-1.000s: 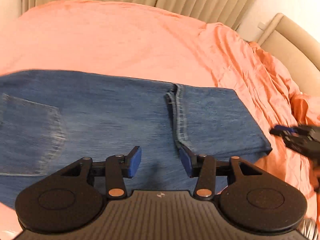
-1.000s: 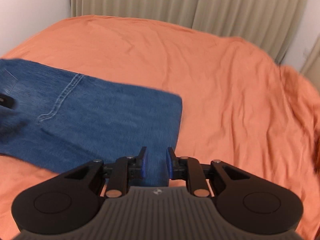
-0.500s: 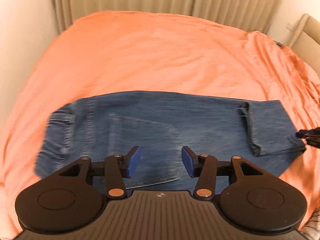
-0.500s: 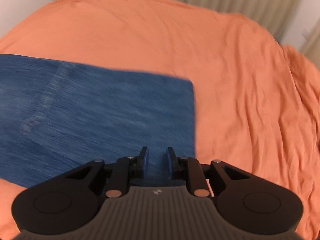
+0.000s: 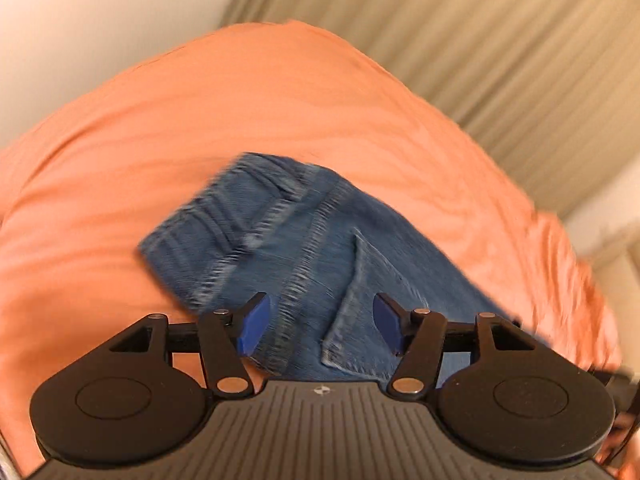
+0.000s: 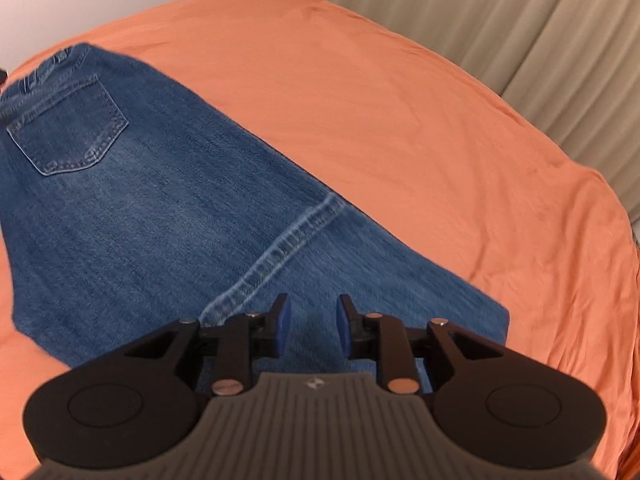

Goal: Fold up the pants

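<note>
Blue denim pants (image 6: 160, 216) lie flat on an orange bedsheet (image 6: 400, 100), folded lengthwise, with the leg ends doubled back over the thighs. In the left wrist view the waistband end (image 5: 224, 216) and a back pocket (image 5: 368, 312) are blurred. My left gripper (image 5: 320, 326) hovers above the waist end, its jaws opening, nothing between them. My right gripper (image 6: 311, 326) hangs over the folded edge near the hem seam (image 6: 288, 248), jaws a small gap apart and opening, with no cloth between the pads.
The orange sheet (image 5: 280, 100) covers the whole bed. Beige curtains (image 6: 500, 12) hang behind it, with a pale wall (image 5: 100, 20) at the left. Bare sheet lies to the right of the pants and beyond them.
The left gripper swept left along the pants from the hem to the waistband, rolled, and its jaws widened. The right gripper shifted along the folded end, rolled, and opened slightly.
</note>
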The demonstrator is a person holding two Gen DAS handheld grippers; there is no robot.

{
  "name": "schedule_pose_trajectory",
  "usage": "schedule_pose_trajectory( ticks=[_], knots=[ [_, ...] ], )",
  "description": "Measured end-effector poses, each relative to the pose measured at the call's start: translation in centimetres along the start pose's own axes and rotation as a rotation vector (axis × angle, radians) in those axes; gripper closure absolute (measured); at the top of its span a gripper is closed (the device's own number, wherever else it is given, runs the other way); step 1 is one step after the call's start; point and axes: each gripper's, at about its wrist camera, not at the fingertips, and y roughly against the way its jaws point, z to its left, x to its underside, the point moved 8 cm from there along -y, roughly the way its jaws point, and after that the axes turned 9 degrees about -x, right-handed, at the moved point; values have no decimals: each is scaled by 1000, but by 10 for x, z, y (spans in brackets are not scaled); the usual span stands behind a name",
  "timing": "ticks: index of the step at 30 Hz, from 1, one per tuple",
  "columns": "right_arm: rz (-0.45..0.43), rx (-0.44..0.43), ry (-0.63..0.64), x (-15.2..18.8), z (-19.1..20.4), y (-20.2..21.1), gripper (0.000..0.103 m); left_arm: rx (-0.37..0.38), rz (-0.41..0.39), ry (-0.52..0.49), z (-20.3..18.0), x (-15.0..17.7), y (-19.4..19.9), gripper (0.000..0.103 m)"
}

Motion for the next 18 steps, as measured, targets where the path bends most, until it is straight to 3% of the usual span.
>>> schedule_pose_trajectory(
  ticks=[3, 7, 10, 15, 18],
  knots=[
    [28, 17, 20, -5, -5, -17, 84, 39, -27, 159, 24, -4, -6, 34],
    [60, 23, 8, -8, -11, -36, 84, 38, -71, 344, 54, 2, -11, 37],
    [81, 13, 15, -6, -11, -47, 84, -6, -107, 382, 67, 12, -9, 36],
    [108, -23, 16, -3, -12, -67, 84, 6, -51, 399, 73, 20, -36, 35],
    [116, -31, 18, -2, -14, -75, 84, 16, -48, 360, 65, 14, -55, 33]
  ],
)
